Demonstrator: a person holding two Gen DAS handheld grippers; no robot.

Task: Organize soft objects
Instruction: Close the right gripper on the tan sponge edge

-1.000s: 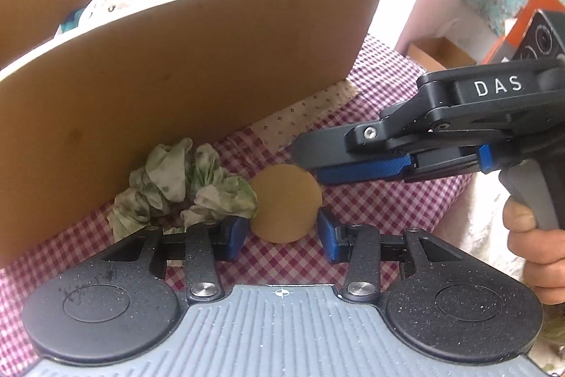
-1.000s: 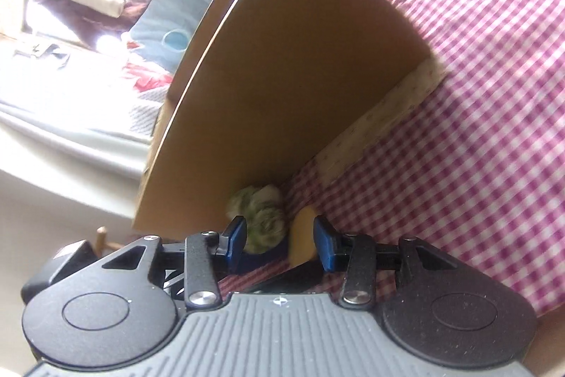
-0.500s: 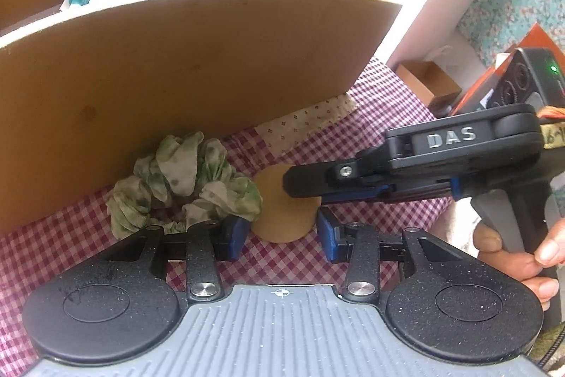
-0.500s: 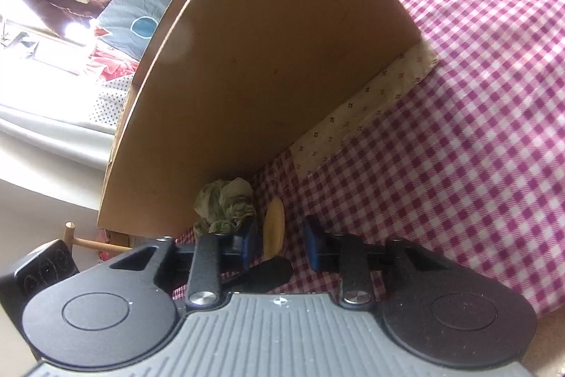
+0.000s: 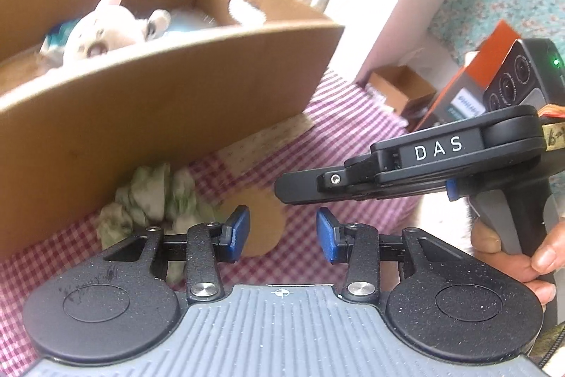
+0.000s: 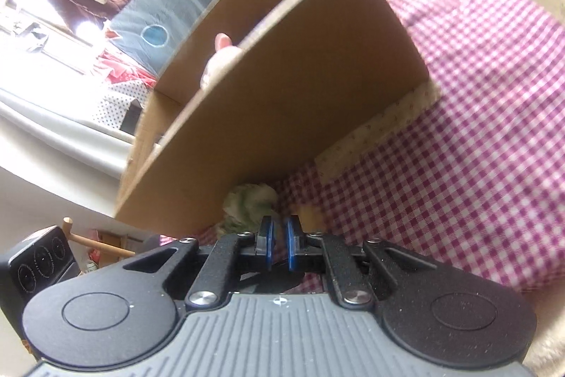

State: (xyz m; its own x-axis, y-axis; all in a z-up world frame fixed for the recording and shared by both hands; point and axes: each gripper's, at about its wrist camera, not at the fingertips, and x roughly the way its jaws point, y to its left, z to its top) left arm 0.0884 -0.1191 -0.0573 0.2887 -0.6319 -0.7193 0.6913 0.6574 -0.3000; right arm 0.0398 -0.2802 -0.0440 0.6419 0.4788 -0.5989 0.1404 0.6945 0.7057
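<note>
Left gripper (image 5: 282, 234): blue fingers (image 5: 237, 232) part open w/ a clear gap, nothing between them; held above the pink-checked tablecloth (image 5: 353, 115). Below and ahead, a tan round pad (image 5: 263, 221) lies flat on the cloth; just left of it a green-and-white scrunchie (image 5: 155, 196) sits at the foot of the cardboard box (image 5: 159, 101), close to or touching its near wall (blur, cannot tell which).

Right gripper (image 6: 279, 244): fingers (image 6: 265, 241) brought together w/ only a sliver between the blue pads; nothing visibly pinched. In left wrist view its black body comes in from the right, tip over the pad's far edge, apparently off it; a hand (image 5: 512, 257) grips the handle.

Box interior: white plush toy (image 5: 109, 30) w/ ears up, lying against the near wall; other pale soft items beside it, too blurred to name. Small open carton (image 5: 402, 87) well apart, beyond the table edge.
</note>
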